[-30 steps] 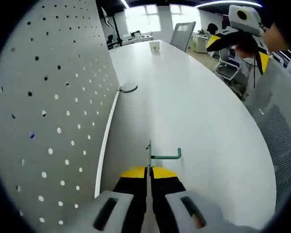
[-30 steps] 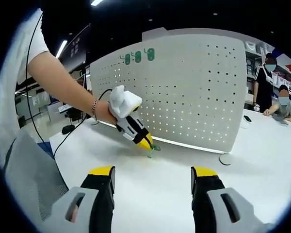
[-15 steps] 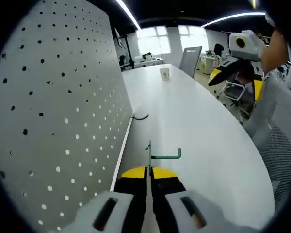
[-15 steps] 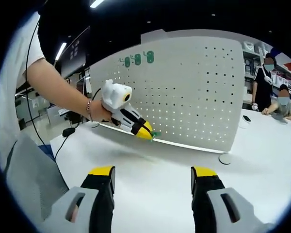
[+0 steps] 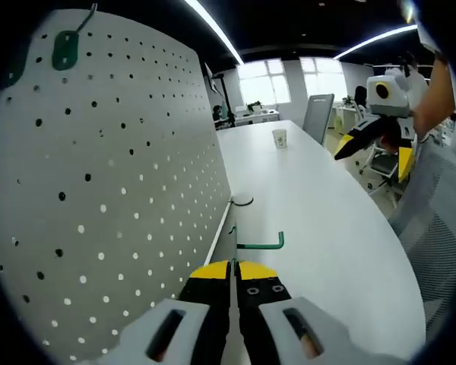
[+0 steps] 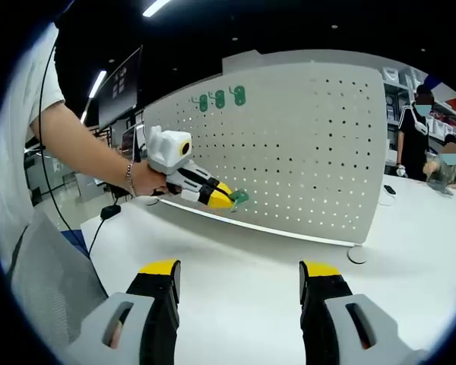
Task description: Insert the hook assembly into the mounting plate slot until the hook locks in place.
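Beside pegboard point(image 5: 99, 198) on white table point(image 5: 319, 205): left gripper point(image 5: 234, 268) clamped on green hook point(image 5: 252, 244), right gripper point(image 6: 237, 275) apart, paper cup point(image 5: 280, 138) far behind.

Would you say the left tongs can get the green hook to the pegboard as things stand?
Probably yes. The left tongs, shut on the green hook, are raised beside the pegboard, and in the right gripper view nothing stands between hook and panel.
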`<action>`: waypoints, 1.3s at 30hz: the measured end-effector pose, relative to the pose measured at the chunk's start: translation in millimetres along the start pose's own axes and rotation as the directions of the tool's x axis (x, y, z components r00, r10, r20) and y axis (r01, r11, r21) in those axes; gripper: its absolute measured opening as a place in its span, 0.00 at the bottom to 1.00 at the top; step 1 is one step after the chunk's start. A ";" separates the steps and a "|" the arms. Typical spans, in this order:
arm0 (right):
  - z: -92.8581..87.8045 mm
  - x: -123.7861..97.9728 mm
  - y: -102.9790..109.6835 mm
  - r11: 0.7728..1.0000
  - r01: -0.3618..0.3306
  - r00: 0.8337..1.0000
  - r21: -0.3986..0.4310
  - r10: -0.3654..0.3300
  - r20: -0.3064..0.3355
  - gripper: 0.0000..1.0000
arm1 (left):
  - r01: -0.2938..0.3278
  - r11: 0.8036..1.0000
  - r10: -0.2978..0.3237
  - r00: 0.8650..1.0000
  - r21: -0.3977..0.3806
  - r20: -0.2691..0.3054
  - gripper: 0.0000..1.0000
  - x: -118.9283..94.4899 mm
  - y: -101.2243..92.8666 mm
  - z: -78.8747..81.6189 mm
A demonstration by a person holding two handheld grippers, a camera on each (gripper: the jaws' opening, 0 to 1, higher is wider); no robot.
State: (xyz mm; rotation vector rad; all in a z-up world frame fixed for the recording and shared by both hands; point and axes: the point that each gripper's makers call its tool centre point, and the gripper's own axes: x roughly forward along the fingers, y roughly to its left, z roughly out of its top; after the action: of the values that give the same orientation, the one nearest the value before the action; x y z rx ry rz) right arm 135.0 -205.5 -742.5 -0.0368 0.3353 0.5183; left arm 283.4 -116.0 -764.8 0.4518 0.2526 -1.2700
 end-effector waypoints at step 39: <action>22.2 9.9 27.0 0.998 -0.060 0.997 -0.021 0.061 0.052 0.62 | -0.228 0.952 0.271 0.939 -0.205 0.210 0.01 -109.4 -11.4 30.0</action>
State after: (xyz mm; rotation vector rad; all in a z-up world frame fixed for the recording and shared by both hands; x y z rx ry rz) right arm 136.6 -174.6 -723.3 -0.0316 0.2803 0.5815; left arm 239.4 -38.3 -693.8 0.1695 0.1011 -1.0283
